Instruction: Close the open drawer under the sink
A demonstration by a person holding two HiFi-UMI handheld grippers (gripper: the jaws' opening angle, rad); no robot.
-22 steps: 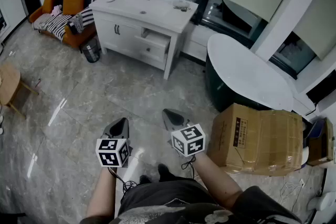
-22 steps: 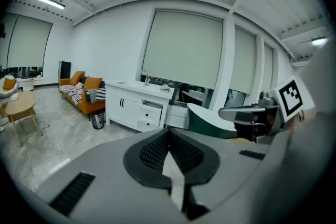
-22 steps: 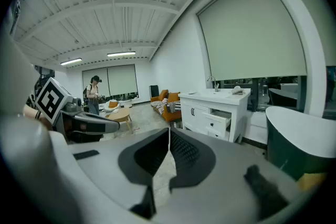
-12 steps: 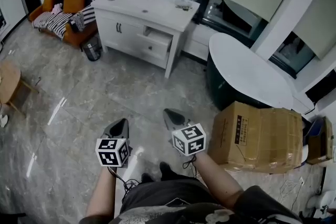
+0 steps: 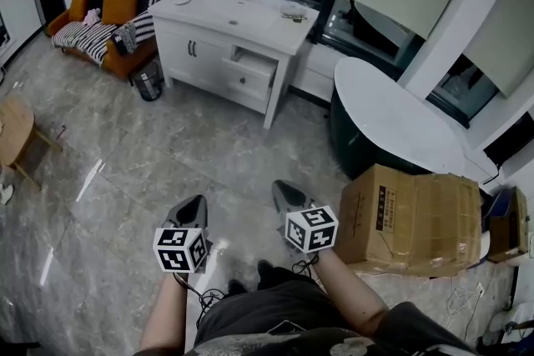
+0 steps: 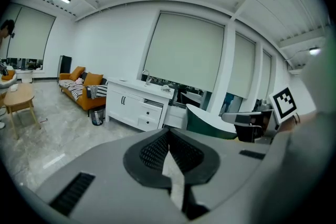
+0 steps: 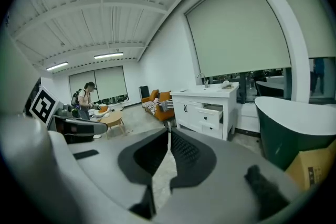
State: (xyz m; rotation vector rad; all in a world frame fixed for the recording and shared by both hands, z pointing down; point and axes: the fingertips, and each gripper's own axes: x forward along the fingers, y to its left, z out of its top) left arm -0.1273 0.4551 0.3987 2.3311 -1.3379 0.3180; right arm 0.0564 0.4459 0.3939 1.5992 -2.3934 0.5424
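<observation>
Holding both arms low in front, the person has the left gripper [image 5: 193, 206] and the right gripper [image 5: 285, 192] both pinched shut, with nothing in either one. Under them is the shiny grey stone floor [image 5: 150, 154], and a brown cardboard box [image 5: 413, 217] sits just beside the right arm. Farther off is a dark green tub with a white top [image 5: 392, 117]. Far across the room stands the white sink cabinet [image 5: 196, 54], and its top right white drawer [image 5: 253, 67] sticks out, open. I think the job is only at the getting-there step. Next comes a walk across the floor, then a push on the drawer front. What is inside the drawer is too small to see.
</observation>
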